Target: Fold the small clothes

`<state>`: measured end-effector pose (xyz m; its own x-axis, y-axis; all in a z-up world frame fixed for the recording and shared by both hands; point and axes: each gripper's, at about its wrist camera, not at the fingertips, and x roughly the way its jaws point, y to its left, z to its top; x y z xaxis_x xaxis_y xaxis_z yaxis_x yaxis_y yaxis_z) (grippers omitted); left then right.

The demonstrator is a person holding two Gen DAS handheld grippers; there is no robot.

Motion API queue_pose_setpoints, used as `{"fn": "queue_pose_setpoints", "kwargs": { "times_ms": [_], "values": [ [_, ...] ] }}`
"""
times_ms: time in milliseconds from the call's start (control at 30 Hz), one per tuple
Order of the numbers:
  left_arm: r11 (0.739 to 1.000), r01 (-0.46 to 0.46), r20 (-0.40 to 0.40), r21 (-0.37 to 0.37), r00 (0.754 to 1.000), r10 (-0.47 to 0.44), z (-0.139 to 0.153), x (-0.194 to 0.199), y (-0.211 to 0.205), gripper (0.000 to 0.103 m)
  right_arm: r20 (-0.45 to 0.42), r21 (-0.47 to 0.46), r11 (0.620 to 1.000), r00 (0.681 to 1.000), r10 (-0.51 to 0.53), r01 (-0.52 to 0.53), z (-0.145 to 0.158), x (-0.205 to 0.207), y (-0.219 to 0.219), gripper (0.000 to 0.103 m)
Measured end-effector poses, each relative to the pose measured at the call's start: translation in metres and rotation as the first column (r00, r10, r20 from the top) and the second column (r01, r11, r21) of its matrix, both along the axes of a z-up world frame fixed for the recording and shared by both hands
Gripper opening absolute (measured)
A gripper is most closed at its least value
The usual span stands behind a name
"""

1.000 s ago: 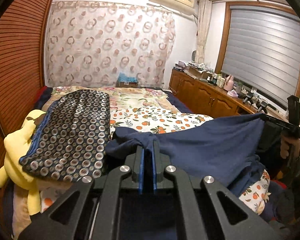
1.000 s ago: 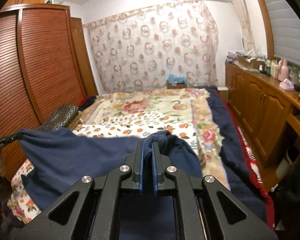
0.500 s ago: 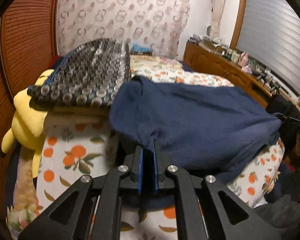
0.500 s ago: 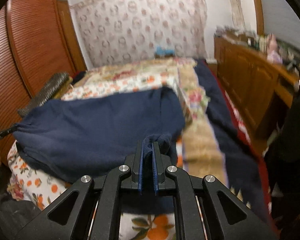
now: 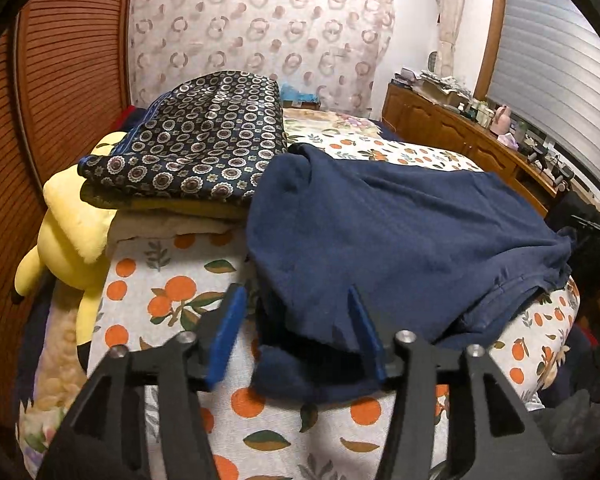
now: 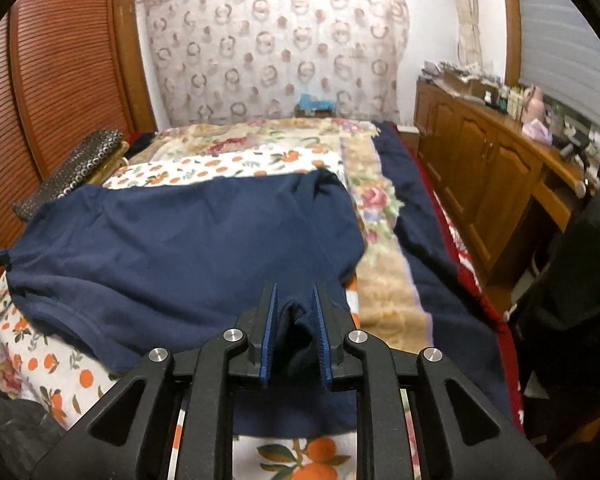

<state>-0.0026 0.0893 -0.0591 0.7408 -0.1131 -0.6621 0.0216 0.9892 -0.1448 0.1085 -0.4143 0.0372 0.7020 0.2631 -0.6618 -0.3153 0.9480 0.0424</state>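
A navy blue garment (image 5: pixel 400 232) lies spread flat across the orange-print bedsheet (image 5: pixel 172 292). My left gripper (image 5: pixel 295 290) is at the garment's near left corner, its jaws opening and wide apart. The corner lies slack between them and drapes over the right finger; the pads do not press it. In the right wrist view the same garment (image 6: pixel 188 232) stretches away to the left. My right gripper (image 6: pixel 295 286) is at its near right corner, jaws opening and a little apart, with a loose bunch of navy cloth between the pads.
A folded pile topped by dark ring-patterned cloth (image 5: pixel 204 148) sits left of the garment, with a yellow plush toy (image 5: pixel 72 240) beside it. A floral blanket (image 6: pixel 384 288) and dark bedding cover the bed's right side. A wooden cabinet (image 6: pixel 488 168) lines the right wall.
Both grippers came down and brought the stretched garment onto the bed, where it now lies flat. Both pairs of jaws, shut on its corners before, have parted, the left widely.
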Motion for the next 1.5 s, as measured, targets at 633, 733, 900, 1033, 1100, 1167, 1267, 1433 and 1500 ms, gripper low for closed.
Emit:
{"fn": "queue_pose_setpoints", "kwargs": {
  "times_ms": [633, 733, 900, 1033, 1100, 1167, 1267, 1433, 1500],
  "values": [
    [0.999, -0.037, -0.029, 0.018, 0.999, 0.037, -0.013, 0.002, 0.002, 0.055, -0.009, 0.035, 0.976, 0.977, 0.215, -0.214, -0.012, 0.003, 0.101, 0.045],
    [0.999, -0.040, -0.033, 0.012, 0.999, 0.040, -0.015, 0.001, 0.002, 0.055, -0.012, 0.025, 0.966, 0.967, 0.256, -0.256, -0.015, 0.002, 0.123, 0.047],
    [0.999, -0.037, -0.046, -0.008, 0.998, 0.037, -0.021, -0.001, 0.002, 0.055, -0.032, 0.003, 0.946, 0.946, 0.323, -0.323, -0.026, -0.004, 0.152, 0.049],
    [0.999, -0.030, -0.062, -0.023, 0.998, 0.029, -0.028, 0.000, -0.001, 0.055, -0.051, -0.003, 0.940, 0.938, 0.342, -0.342, -0.034, -0.008, 0.160, 0.050],
    [0.999, -0.030, -0.074, -0.034, 0.997, 0.028, -0.033, 0.002, -0.002, 0.055, -0.059, -0.006, 0.940, 0.938, 0.341, -0.341, -0.037, -0.009, 0.159, 0.050],
    [0.998, -0.025, -0.081, -0.049, 0.997, 0.021, -0.036, 0.002, -0.003, 0.055, -0.064, -0.015, 0.943, 0.941, 0.331, -0.333, -0.038, -0.008, 0.155, 0.050],
    [0.998, -0.020, -0.081, -0.064, 0.997, 0.015, -0.040, 0.002, -0.005, 0.055, -0.060, -0.010, 0.949, 0.948, 0.313, -0.314, -0.036, -0.011, 0.146, 0.050],
    [0.998, -0.030, -0.077, -0.055, 0.997, 0.026, -0.040, 0.002, -0.006, 0.055, -0.055, -0.006, 0.962, 0.961, 0.271, -0.272, -0.033, -0.013, 0.128, 0.053],
    [0.999, -0.030, -0.077, -0.046, 0.997, 0.026, -0.039, 0.002, -0.008, 0.055, -0.064, -0.009, 0.967, 0.965, 0.253, -0.254, -0.037, -0.013, 0.119, 0.053]
  ]
}}
